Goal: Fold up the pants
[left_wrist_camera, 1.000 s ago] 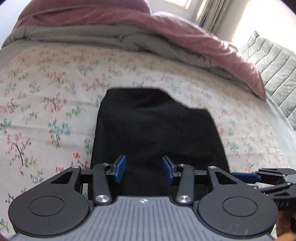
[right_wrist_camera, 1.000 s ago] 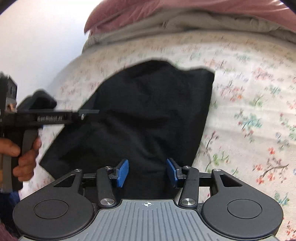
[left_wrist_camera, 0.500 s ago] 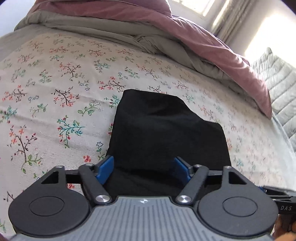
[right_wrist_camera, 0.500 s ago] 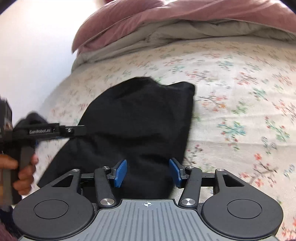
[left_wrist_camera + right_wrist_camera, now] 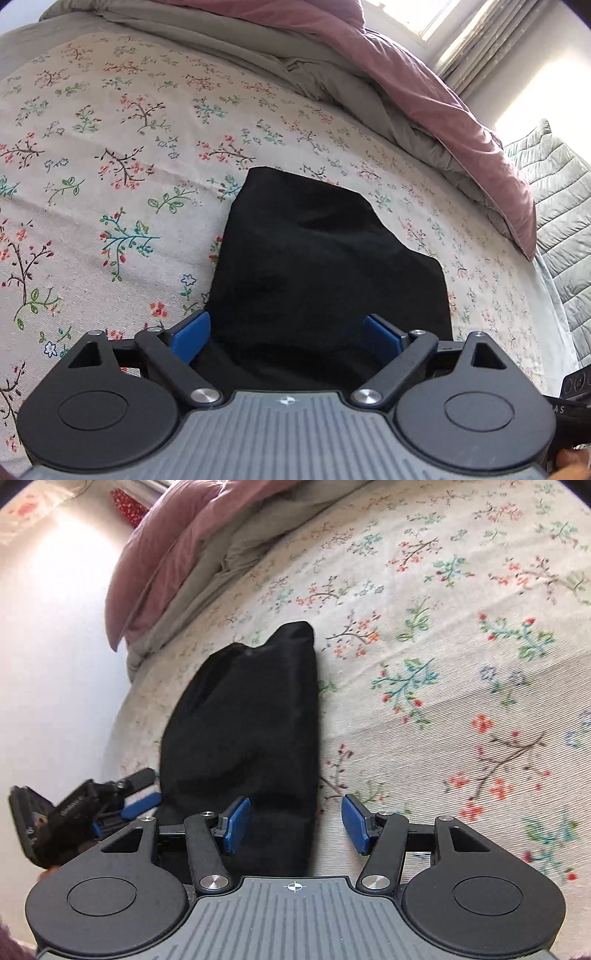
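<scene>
The floral bedsheet [image 5: 110,155] is spread across the bed, with a pink duvet [image 5: 424,92] bunched along its far edge. The folded black pants [image 5: 325,280] are laid flat on the sheet. The left gripper [image 5: 286,334] is opening wide above their near edge, nothing clamped. The right gripper [image 5: 293,825] is opening astride their right edge, pads not pressing.
</scene>
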